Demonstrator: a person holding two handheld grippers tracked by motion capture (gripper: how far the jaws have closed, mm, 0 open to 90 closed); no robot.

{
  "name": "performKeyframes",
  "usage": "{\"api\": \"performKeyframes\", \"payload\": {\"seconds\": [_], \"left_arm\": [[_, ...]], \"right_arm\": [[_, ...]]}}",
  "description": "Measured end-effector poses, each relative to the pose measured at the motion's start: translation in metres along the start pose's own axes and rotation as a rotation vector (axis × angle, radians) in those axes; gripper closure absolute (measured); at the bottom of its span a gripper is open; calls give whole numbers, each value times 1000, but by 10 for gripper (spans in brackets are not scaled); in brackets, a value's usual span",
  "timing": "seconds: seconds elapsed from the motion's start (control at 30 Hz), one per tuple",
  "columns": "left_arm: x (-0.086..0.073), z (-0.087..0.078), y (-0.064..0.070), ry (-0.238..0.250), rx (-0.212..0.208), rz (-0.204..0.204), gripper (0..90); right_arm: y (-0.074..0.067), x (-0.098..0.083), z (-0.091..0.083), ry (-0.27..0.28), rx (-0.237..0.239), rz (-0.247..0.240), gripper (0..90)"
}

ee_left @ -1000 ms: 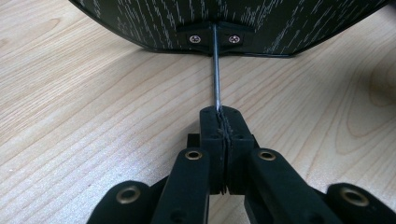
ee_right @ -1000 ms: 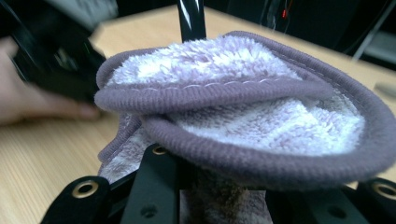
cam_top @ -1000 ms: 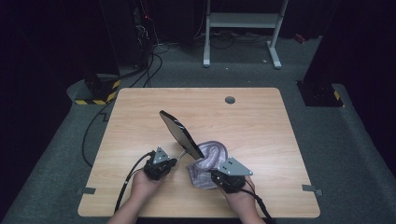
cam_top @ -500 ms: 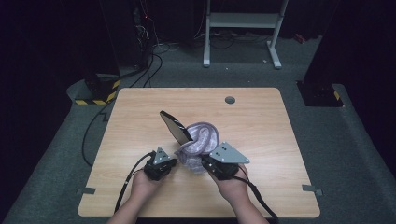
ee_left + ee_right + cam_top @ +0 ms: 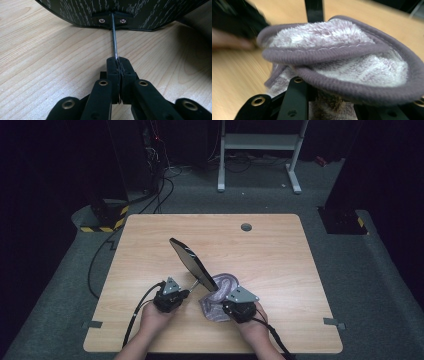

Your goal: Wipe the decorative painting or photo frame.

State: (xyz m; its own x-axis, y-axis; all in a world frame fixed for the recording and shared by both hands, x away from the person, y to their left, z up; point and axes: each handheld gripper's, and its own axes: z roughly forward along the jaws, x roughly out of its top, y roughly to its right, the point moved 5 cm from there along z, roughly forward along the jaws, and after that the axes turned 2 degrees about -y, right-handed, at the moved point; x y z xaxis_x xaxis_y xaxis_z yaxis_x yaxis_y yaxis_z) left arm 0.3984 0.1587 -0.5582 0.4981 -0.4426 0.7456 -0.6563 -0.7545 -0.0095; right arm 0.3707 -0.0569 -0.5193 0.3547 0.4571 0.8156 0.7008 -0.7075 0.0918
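The left hand-held gripper [image 5: 176, 296] rested low over the near left part of the bench [image 5: 280, 250], its 2 jaws clenched on the thin metal stem [image 5: 114, 42] of a dark oval mirror [image 5: 192, 262]. In the left gripper view the stem ran straight out from the jaw tips to a bracket fixed with 2 screws at the mirror's lower edge. The mirror stood tilted, extending away from that gripper toward the bench centre.

The right hand-held gripper [image 5: 234, 307] was just to the right, grasping a mauve terry cloth [image 5: 220, 292]. In the right gripper view the cloth [image 5: 342, 62] lay bunched over and between the jaws, its ribbed hem folded across the front. The cloth reached to the mirror's lower edge; actual contact could not be confirmed.
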Motion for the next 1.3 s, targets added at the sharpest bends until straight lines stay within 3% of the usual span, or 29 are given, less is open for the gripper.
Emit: {"api": "performKeyframes", "payload": {"seconds": [0.17, 0.27, 0.37, 0.57, 0.67, 0.9, 1.3], "left_arm": [[0, 0, -1, 0, -6, -10, 870], [0, 0, -1, 0, -7, -11, 866], [0, 0, -1, 0, 0, -9, 869], [0, 0, -1, -3, 7, -1, 882], [0, 0, 0, -3, 7, 3, 883], [0, 0, 0, -2, 5, 0, 883], [0, 0, 0, -2, 5, 1, 881]], "right_arm": [[4, -7, 33, -70, 12, 25, 723], [8, -6, 39, -79, 23, 46, 722], [7, -6, 36, -88, 20, 28, 721], [14, -7, 9, -63, -2, 3, 720], [24, -11, -9, -23, -33, 31, 720], [66, -16, -42, 60, -151, 145, 718], [107, -20, -68, 93, -280, 174, 705]]}}
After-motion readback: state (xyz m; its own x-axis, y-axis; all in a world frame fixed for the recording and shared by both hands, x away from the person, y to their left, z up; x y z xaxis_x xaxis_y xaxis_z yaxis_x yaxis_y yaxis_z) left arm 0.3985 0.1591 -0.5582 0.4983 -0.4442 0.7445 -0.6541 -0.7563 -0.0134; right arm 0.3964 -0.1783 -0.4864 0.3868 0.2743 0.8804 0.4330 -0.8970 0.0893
